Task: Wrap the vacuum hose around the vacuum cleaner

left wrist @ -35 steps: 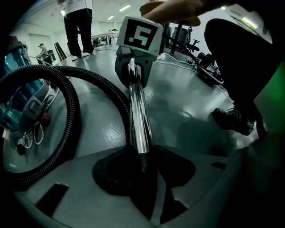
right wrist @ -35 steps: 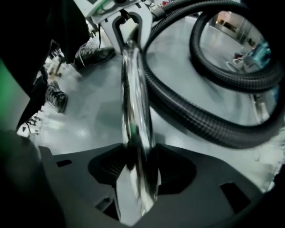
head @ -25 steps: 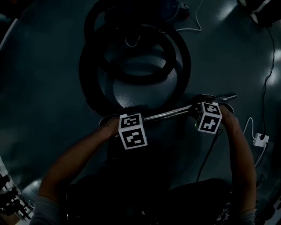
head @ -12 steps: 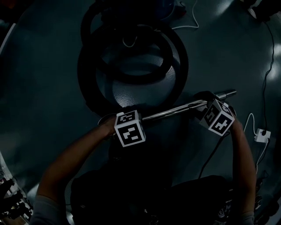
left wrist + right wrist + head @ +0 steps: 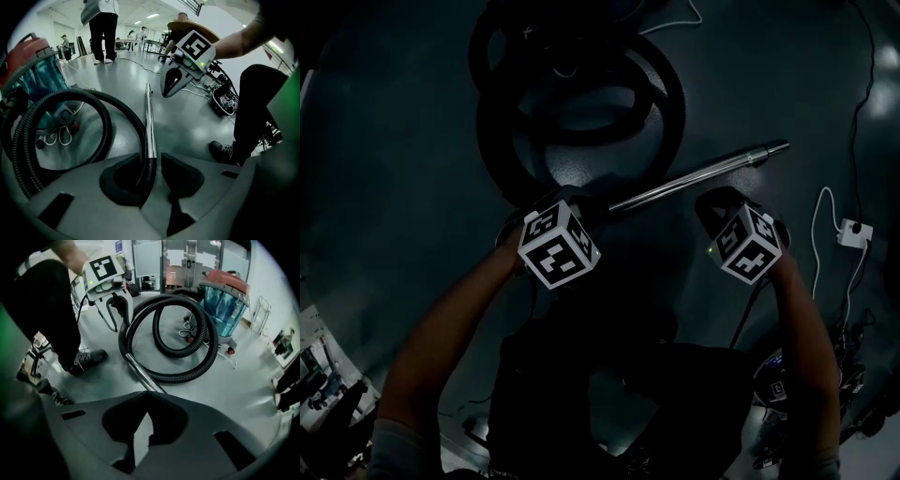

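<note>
One hose wand [image 5: 149, 117] sits clamped in left tongs [image 5: 151, 158].

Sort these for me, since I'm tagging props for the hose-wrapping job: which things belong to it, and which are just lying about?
Belongs to the job: vacuum cleaner; black hose; metal wand.
Just lying about: white adapter with its cable; bystander standing in the background.

The right claw [image 5: 146, 393] has let go of the metal wand [image 5: 694, 178], closed empty, and lifted.
</note>
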The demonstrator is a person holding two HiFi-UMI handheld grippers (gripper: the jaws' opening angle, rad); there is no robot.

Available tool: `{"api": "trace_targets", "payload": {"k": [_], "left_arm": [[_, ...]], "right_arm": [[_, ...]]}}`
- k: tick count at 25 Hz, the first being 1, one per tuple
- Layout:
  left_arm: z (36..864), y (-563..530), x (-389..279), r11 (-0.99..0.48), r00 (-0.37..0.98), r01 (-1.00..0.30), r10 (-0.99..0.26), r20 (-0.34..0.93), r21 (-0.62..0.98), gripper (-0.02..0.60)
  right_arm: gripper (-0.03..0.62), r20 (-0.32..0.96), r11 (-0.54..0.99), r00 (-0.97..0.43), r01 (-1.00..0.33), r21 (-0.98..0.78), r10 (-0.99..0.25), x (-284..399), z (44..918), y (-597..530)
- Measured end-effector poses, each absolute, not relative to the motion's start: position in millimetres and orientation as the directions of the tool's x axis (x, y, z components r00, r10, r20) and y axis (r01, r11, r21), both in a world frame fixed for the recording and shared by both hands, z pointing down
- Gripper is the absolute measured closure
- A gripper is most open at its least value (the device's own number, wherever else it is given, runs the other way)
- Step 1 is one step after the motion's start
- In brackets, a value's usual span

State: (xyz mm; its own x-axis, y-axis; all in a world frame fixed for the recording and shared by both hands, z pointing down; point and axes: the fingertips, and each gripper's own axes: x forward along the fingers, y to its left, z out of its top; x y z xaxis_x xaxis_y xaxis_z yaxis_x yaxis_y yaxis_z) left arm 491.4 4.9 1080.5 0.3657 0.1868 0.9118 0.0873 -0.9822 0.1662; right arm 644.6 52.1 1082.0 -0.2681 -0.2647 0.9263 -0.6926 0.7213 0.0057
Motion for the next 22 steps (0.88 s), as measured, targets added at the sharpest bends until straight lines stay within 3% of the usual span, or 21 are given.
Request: {"api": "trace_targets", "payload": {"k": [3, 9, 16, 22], "left_arm": [[1040, 6, 484, -0.99, 0.377, 0.086, 0.137, 0.916, 0.112, 0.573], [947, 11, 477, -0.993, 0.42, 0.026, 0.115, 0.9, 0.115, 0.574], [824, 19, 474, -0.943, 0.514, -0.256, 0.051, 0.856, 0.21, 0.574], [724, 46, 460, -0.862, 0.546, -0.443, -0.039, 0.837, 0.248, 0.574]], "right_arm": [[0.589, 0.913, 0.705, -0.328, -0.706, -0.067, -0.242, 624, 1042, 66], [0.589, 0.832, 0.627, -0.404, -0.774, -0.09, -0.379, 579, 926, 55], [0.589, 0.782, 0.366, -0.408, -0.897, -0.247, -0.472, 555, 815, 65], [0.589, 0.779, 0.38, -0.417, -0.891, -0.249, -0.469, 519, 722, 92]]}}
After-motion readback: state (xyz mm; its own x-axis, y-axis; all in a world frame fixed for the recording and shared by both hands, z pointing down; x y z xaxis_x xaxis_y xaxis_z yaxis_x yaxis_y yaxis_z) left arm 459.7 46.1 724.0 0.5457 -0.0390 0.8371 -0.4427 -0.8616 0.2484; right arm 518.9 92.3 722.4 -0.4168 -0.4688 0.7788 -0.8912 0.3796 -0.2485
